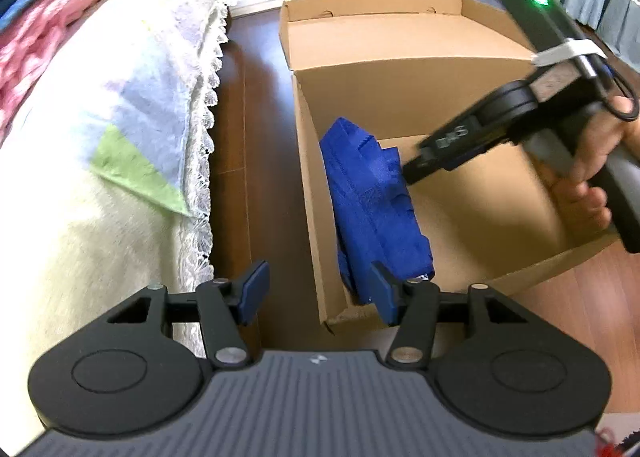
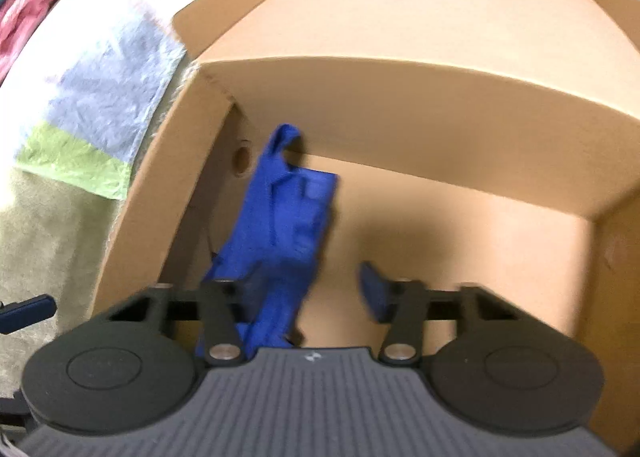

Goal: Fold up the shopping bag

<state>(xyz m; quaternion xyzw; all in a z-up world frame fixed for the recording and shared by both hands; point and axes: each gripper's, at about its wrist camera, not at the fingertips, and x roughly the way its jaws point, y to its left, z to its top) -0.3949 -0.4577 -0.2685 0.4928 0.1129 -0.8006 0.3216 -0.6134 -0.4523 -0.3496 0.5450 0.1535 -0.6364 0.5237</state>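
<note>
The cardboard box (image 1: 420, 97) is sitting open on the wooden floor (image 1: 256, 161), ahead and to the right of the left gripper (image 1: 318, 291), with a bed under a patchwork coverlet (image 1: 132, 105) running along that gripper's left side. Inside the box, lying against the wall nearest the bed, is the blue shopping bag (image 1: 372, 201), already gathered into a narrow, layered bundle.

Judging from that, the folding itself is looking finished and the step in hand is stowing the bag in the box, or letting go of it there. The next move is probably calling for the right gripper to be drawn up and back clear of the box walls without dragging the cloth along (soft fabric could be catching on a pad).

The bag's long axis is running from the near edge of the box toward its far wall, almost straight away from the left gripper and tilting slightly leftward. In the right wrist view the bag (image 2: 288, 225) is reaching forward from the left finger, and a small handle loop is curling at its far tip, close to the far wall.

The right gripper (image 2: 308, 297), held in a person's hand (image 1: 592, 173), is hanging inside the box with its fingers spread wide, gripping nothing; the cloth is overlapping its left pad, though whether it is touching is unclear through the blur.

The left gripper is also standing wide apart and empty, poised just outside the box's near corner.
</note>
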